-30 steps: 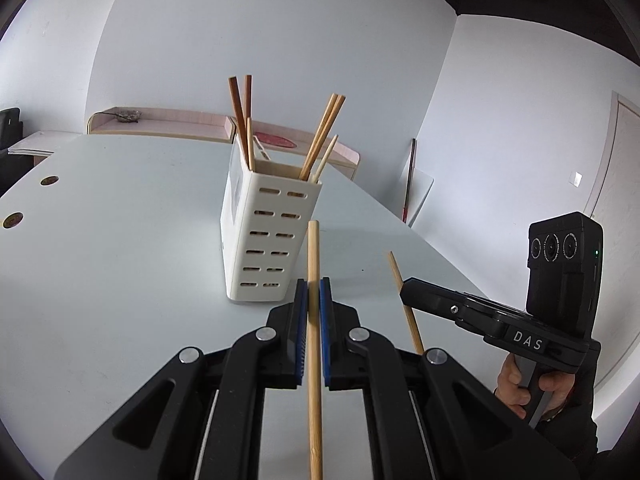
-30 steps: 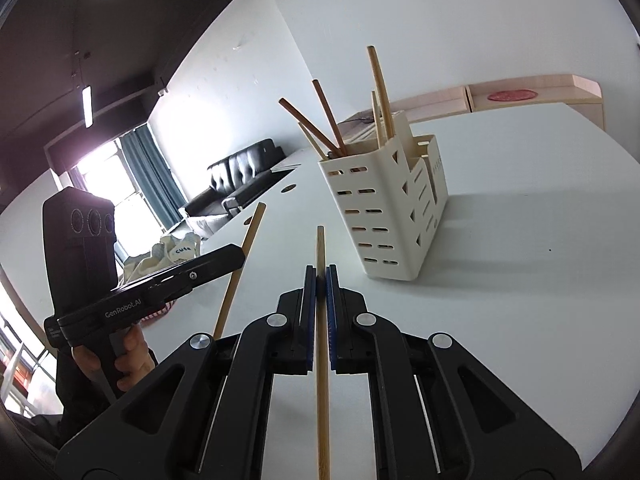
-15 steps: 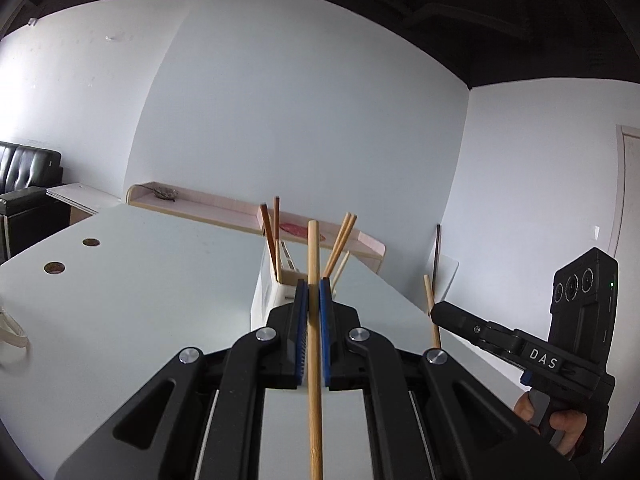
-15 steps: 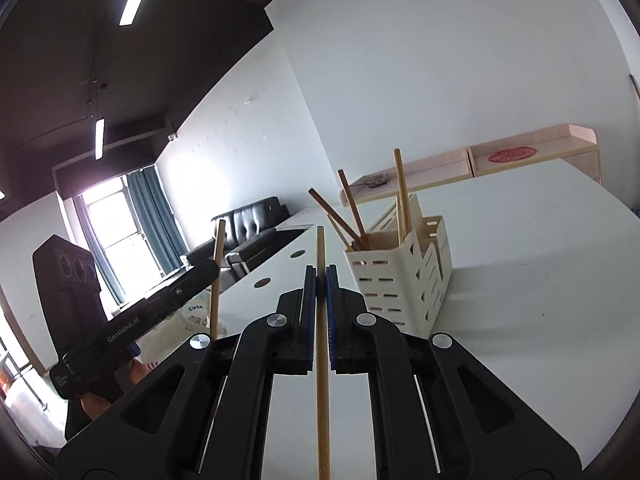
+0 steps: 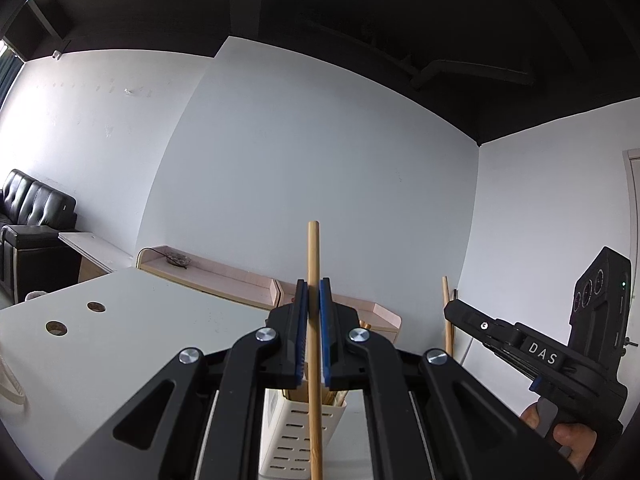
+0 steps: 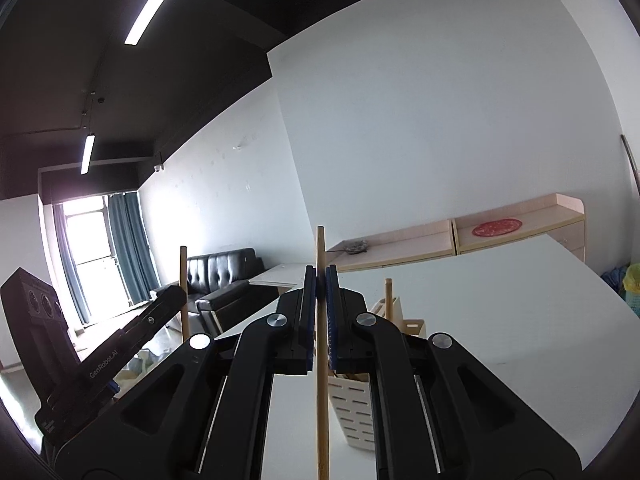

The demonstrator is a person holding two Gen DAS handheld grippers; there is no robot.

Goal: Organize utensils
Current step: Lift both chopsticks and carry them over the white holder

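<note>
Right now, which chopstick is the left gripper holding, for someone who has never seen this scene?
Start at the white table and its white slotted holder. Directly over it, the left gripper clamps a pale wooden chopstick upright between blue pads; the other chopstick is in the right gripper.

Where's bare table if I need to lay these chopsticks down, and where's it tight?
Bare table lies right of the holder, out to the far edge, and left of it toward the two holes. Tight: the holder mouth under both tongs, already holding chopsticks.
</note>
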